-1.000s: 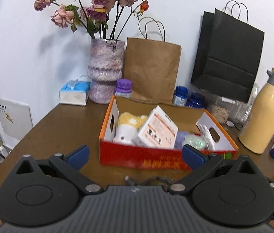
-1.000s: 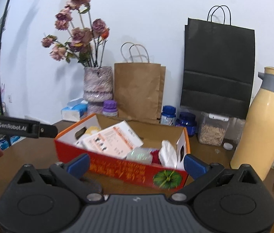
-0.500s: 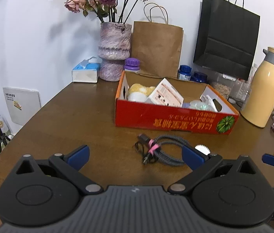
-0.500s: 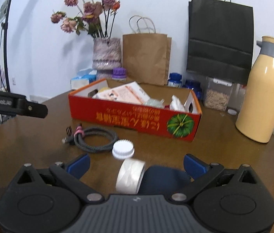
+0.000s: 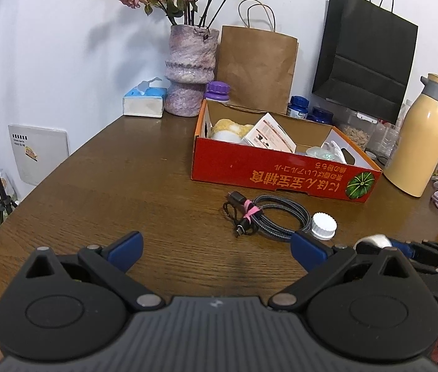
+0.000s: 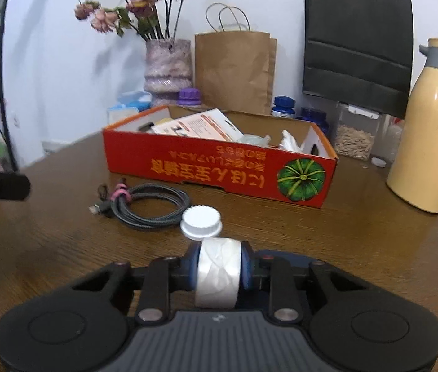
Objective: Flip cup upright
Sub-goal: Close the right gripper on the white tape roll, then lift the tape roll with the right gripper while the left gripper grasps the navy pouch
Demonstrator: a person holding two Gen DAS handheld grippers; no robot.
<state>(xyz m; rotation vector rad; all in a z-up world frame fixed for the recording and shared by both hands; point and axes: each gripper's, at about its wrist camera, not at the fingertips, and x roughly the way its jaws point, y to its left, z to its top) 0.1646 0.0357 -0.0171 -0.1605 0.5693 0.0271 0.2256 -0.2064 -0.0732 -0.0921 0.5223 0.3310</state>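
Note:
A pearly white cup lies on its side on the brown table, just in front of a white ribbed cap. My right gripper is low over the table and its jaws are closing, with the blue pads pressing on both sides of the cup. In the left wrist view the cup shows as a pale edge between the right gripper's fingers at the lower right. My left gripper stands open over bare table to the left, with nothing between its fingers.
A coiled black cable lies left of the cap. Behind stands a red cardboard box full of items. A cream thermos is at the right, a vase of dried roses and paper bags along the wall.
Both grippers drew back from the red box and sank toward the table. The right jaws went from wide open to closed on the cup. The left jaws stayed open.

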